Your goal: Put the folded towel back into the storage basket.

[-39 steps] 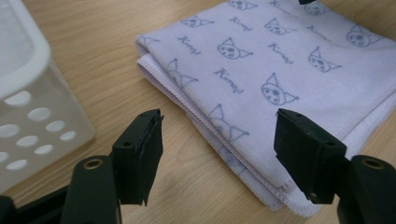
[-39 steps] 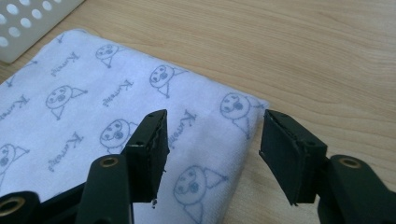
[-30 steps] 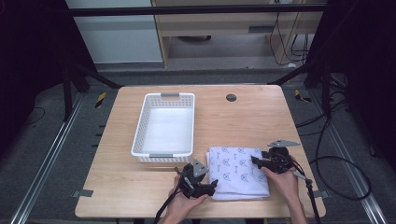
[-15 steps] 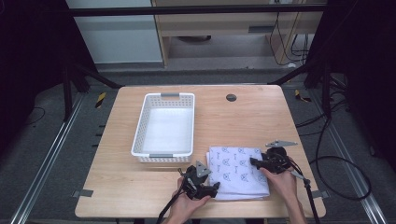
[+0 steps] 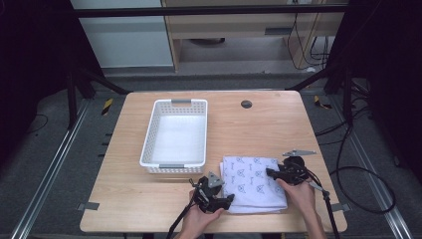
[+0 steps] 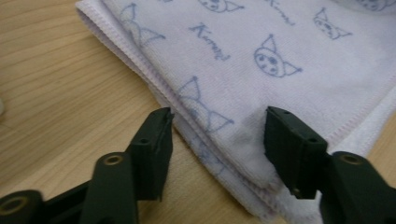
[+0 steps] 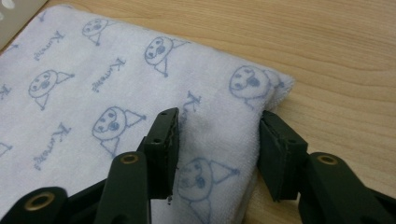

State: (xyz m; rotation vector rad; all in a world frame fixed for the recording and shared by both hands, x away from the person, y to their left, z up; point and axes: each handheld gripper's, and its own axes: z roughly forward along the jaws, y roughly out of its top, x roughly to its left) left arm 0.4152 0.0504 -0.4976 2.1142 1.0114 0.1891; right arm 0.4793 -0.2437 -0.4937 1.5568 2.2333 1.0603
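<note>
A folded white towel (image 5: 254, 182) printed with blue cartoon faces lies flat on the wooden table, right of centre near the front edge. My left gripper (image 5: 226, 197) is at the towel's front left corner. It is open, and its jaws straddle the folded edge of the towel (image 6: 219, 126). My right gripper (image 5: 271, 172) is at the towel's right side, also open. Its jaws stand either side of the towel's folded right edge (image 7: 219, 126), one over the cloth and one at the edge by the bare wood.
A white plastic basket (image 5: 175, 133) with perforated walls stands left of the towel, toward the table's middle. A dark round grommet (image 5: 246, 104) sits near the back edge. Cables trail from both grippers off the front of the table (image 5: 124, 199).
Both grippers have crept slightly forward onto the towel's edges. The towel itself has not moved.
</note>
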